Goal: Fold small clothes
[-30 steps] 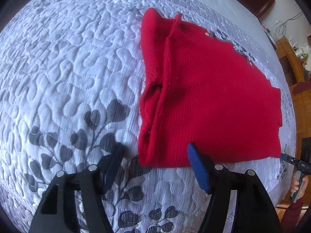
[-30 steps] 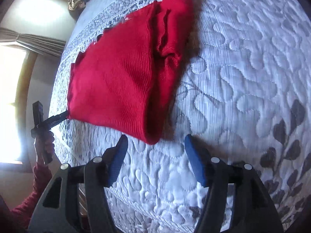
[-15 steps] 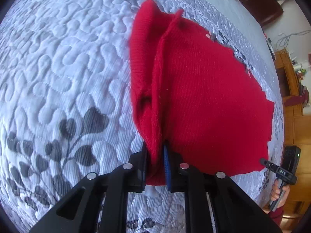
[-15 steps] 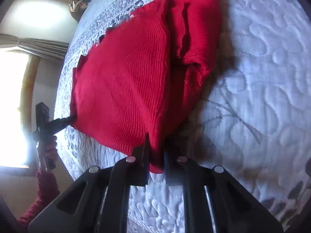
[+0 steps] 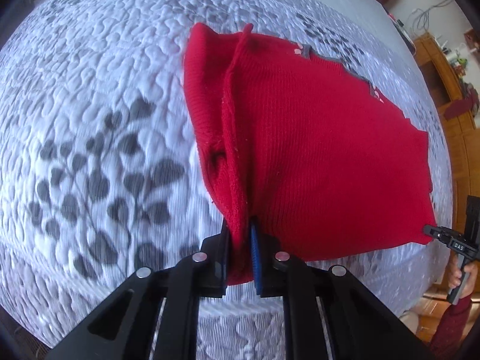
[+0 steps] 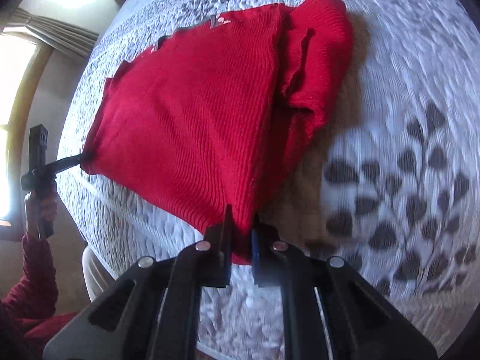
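Note:
A red knitted garment (image 5: 315, 156) lies partly folded on a quilted white bedspread (image 5: 90, 90) with grey leaf prints. My left gripper (image 5: 240, 234) is shut on its near left corner, where folded layers bunch between the pads. In the right wrist view the same red garment (image 6: 195, 114) fills the middle, and my right gripper (image 6: 241, 228) is shut on its near right corner. Both corners are lifted off the bed, and the near edge hangs taut between the grippers. Each view shows the other gripper pinching the far corner: right gripper (image 5: 429, 231), left gripper (image 6: 81, 159).
The bedspread's (image 6: 405, 120) front edge runs just below the grippers. Wooden furniture (image 5: 450, 90) stands beyond the bed at the right. A bright window with a curtain (image 6: 45, 33) is at the left. The person's hand and red sleeve (image 6: 36, 225) hold the other gripper's handle.
Both grippers went from open beside the garment's near corners to shut on them. They have since raised the corners and pulled the near edge up from the bed.

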Tool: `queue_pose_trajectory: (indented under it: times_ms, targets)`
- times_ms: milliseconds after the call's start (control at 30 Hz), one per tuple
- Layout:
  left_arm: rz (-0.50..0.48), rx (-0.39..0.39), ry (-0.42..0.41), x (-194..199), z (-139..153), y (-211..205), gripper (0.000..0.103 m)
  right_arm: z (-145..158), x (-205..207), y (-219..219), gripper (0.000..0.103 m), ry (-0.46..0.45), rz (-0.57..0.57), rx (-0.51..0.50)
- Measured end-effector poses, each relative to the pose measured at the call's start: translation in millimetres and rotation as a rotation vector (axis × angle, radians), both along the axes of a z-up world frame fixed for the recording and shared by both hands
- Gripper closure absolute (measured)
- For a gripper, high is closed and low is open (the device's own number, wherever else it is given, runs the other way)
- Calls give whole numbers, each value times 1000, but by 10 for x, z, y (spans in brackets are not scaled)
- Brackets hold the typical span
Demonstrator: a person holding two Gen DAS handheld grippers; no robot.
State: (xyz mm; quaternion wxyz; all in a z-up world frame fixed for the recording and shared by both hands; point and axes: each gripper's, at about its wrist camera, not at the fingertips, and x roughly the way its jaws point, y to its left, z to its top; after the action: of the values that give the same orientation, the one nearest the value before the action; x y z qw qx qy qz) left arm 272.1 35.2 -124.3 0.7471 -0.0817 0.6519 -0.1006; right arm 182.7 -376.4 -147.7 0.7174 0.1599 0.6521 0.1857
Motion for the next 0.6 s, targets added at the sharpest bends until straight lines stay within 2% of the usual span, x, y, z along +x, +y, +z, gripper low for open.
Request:
queue_pose_trajectory:
  times_ms: [267,467,533,600]
  targets:
    - [-31,-6,21,-615,-95,-78,90,-41,-624,-149,95,17,-27,35]
    - [-37,18,5,-706,-158,-100,88,-238,-788,-113,94,40,-24,30]
    - [-52,35,5,-700,-179,-134,86,-255,-749,-136,91,48,-44,47]
    - [-65,59,-4,-682,-112,-176,76,-153,-731,-145,83,21,-48,44]
